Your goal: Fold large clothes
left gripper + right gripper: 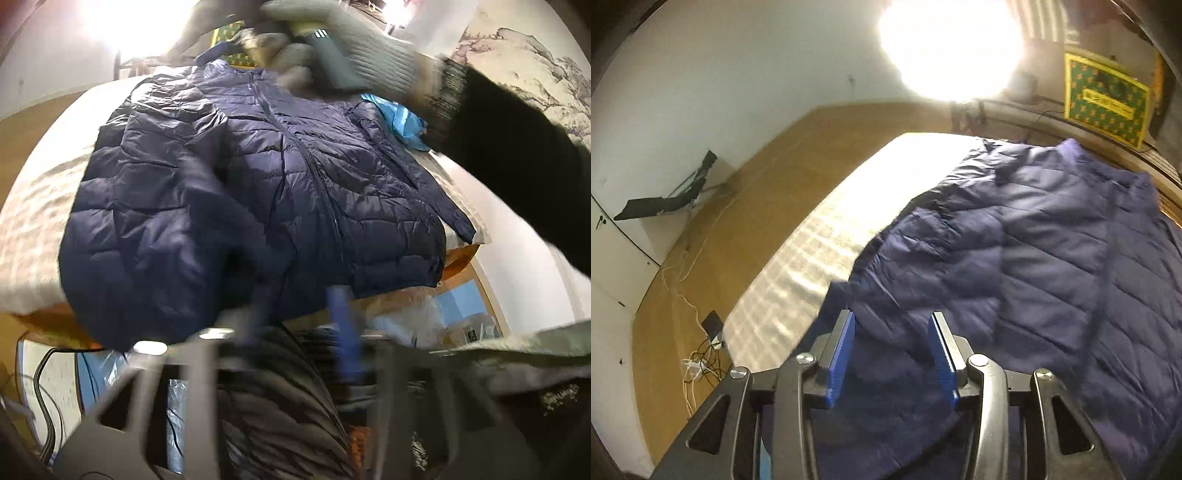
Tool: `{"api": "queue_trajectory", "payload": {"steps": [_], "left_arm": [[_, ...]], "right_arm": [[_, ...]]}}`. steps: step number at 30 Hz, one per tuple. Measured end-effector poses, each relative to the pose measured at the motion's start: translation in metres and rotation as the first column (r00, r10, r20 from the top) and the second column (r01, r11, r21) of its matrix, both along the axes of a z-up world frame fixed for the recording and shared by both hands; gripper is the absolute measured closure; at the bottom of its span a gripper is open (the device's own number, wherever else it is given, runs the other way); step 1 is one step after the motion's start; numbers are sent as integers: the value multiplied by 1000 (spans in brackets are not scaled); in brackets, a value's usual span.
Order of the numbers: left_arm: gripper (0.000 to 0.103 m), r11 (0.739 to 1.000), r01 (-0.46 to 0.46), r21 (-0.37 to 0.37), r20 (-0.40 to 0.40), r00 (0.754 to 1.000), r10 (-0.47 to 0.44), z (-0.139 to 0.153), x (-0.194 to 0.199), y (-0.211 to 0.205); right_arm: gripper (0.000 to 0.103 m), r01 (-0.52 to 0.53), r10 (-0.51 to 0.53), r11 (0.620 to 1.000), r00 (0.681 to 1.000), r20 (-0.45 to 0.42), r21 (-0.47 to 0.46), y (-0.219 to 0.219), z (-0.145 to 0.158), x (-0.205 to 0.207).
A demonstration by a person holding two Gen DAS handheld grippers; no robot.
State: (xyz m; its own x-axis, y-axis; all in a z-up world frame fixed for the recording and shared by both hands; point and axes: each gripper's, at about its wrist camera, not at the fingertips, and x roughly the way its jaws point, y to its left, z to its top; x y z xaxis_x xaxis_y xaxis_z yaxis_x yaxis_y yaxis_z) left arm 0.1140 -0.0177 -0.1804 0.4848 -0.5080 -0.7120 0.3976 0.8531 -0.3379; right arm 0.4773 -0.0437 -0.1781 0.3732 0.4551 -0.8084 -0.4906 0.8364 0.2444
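A navy quilted puffer jacket (258, 192) lies spread zip-up on a pale table (33, 221). It also shows in the right wrist view (1034, 266), filling the right side. My left gripper (303, 314) is motion-blurred at the jacket's near hem; its blue pads stand apart with nothing seen between them. My right gripper (892, 354) is open, its blue pads (842, 354) spread just above the jacket's near edge, holding nothing. A gloved hand (332, 48) with the other gripper reaches over the jacket's collar in the left wrist view.
A blue plastic bag (399, 122) lies beside the jacket's far sleeve. Cables (698, 354) and a plug lie on the brown floor (701, 258) left of the table. A green patterned box (1104, 99) stands behind the table. A bright lamp (949, 44) glares overhead.
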Motion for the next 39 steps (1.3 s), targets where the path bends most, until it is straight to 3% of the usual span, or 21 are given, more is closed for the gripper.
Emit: {"api": "queue_trajectory", "payload": {"steps": [4,8,11,15,20,24,27,31,35,39], "left_arm": [[46,999,-29,-20,19,999,29,6,-24,17],[46,992,-121,-46,-3,993,121,10,-44,50],[46,973,-217,-83,-16,976,217,15,-55,85],[46,933,-339,-122,-14,940,340,16,-61,133],[46,895,-415,-162,-2,907,421,11,-49,170],[46,871,-431,-236,-28,899,437,2,-37,183],[46,867,-420,-269,-54,905,421,-10,-23,176],[46,868,-398,-296,-81,916,392,-30,-2,156],[46,843,-421,-336,-156,907,391,-58,22,146],[47,838,-412,-357,-189,911,367,-75,41,138]], "right_arm": [[60,-12,11,1000,999,-42,-19,27,-22,25],[60,-18,12,997,997,-76,-76,50,-40,30],[60,-41,38,998,998,-52,-55,48,-29,14],[60,-115,115,993,993,33,-6,34,18,-35],[60,-225,210,971,964,161,80,20,107,-110],[55,-294,252,947,930,266,129,16,173,-148],[49,-288,244,955,897,369,69,24,195,-154],[50,-225,201,973,941,272,59,45,164,-115],[54,-167,179,983,962,204,-74,75,106,-65],[54,-122,145,978,980,135,-168,92,54,-15]]}}
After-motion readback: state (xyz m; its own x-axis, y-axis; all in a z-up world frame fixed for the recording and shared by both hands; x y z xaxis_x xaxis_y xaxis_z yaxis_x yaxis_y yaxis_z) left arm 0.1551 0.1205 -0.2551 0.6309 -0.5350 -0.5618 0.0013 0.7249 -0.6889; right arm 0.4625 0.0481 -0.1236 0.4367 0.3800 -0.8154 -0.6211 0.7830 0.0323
